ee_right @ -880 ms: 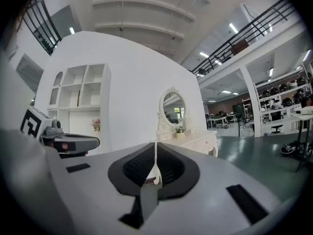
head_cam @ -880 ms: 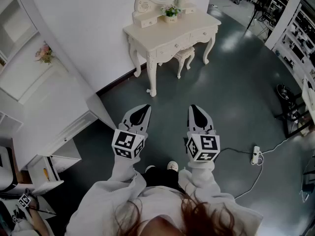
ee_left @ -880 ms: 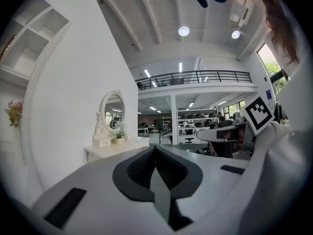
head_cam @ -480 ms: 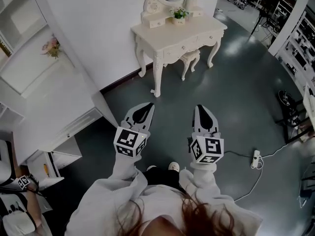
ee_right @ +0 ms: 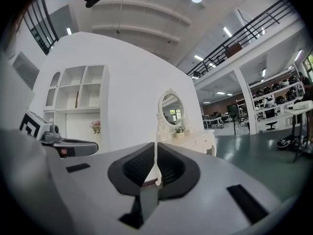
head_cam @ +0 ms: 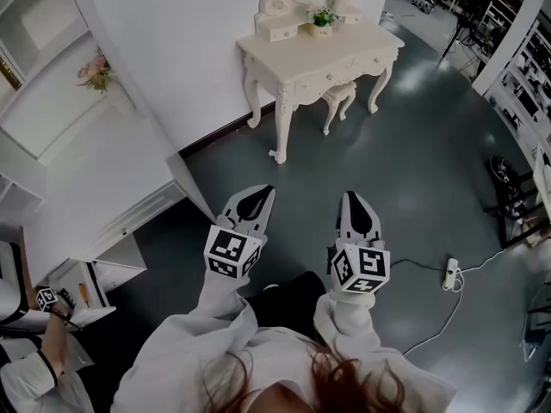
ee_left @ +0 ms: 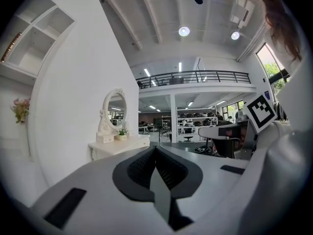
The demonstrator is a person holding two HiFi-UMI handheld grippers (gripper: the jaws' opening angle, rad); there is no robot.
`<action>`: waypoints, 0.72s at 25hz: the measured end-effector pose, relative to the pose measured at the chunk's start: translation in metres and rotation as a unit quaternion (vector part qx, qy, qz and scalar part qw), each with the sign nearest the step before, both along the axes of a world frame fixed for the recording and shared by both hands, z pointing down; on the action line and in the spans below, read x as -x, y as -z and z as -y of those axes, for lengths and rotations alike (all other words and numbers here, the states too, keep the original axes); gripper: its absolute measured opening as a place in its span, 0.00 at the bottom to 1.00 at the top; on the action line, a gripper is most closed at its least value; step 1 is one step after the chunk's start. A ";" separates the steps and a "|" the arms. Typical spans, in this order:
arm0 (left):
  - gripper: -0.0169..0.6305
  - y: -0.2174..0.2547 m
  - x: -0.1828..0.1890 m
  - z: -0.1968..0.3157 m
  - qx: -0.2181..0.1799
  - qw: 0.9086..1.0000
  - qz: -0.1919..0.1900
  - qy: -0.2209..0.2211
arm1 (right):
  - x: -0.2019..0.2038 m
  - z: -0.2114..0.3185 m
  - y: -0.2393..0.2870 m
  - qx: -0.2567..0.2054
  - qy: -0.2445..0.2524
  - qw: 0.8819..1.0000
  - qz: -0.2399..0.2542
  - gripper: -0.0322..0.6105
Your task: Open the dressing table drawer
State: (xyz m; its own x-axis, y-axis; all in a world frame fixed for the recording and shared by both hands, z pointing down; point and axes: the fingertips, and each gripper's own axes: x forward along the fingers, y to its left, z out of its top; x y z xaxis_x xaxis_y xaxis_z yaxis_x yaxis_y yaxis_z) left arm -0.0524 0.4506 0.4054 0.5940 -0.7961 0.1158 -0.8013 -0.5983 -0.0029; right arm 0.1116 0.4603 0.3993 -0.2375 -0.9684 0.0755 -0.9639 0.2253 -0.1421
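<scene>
The cream dressing table [head_cam: 320,57] stands against the white wall at the top of the head view, well ahead of both grippers. Its drawers [head_cam: 337,74] sit flush in the front apron, and a small stool [head_cam: 341,98] is tucked under it. My left gripper [head_cam: 262,193] and right gripper [head_cam: 352,198] are held side by side over the dark floor, both shut and empty. The table [ee_left: 120,144] shows small and far off in the left gripper view beyond the closed left gripper [ee_left: 155,149]. Behind the closed right gripper [ee_right: 156,147], the table [ee_right: 194,141] is equally distant.
A tall white cabinet [head_cam: 95,175] with shelves fills the left side. A power strip [head_cam: 448,274] and its cable lie on the floor at the right, near a black stand [head_cam: 510,198]. Another person [head_cam: 34,372] is at the lower left.
The dressing table has slid a little to the right in the head view as the person steps. Both grippers stay shut, side by side.
</scene>
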 end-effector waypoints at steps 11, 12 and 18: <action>0.05 -0.004 -0.003 0.052 0.000 0.999 -0.028 0.032 | 0.001 0.045 -0.008 0.007 0.030 1.000 -0.002 0.11; 0.05 -0.003 -0.007 0.061 0.000 0.999 -0.028 0.033 | -0.003 0.054 -0.006 0.007 0.033 0.999 -0.001 0.11; 0.05 0.005 -0.036 0.121 -0.015 0.999 -0.026 0.039 | -0.033 0.118 0.000 0.000 0.043 0.999 -0.008 0.11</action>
State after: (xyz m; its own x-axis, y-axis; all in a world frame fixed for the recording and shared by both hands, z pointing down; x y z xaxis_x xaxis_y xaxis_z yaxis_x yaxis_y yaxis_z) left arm -0.0169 0.3291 0.4007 0.5355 -0.8423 0.0620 -0.8444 -0.5351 0.0240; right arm 0.1441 0.3424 0.3992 -0.3193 -0.9443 0.0797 -0.9428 0.3081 -0.1272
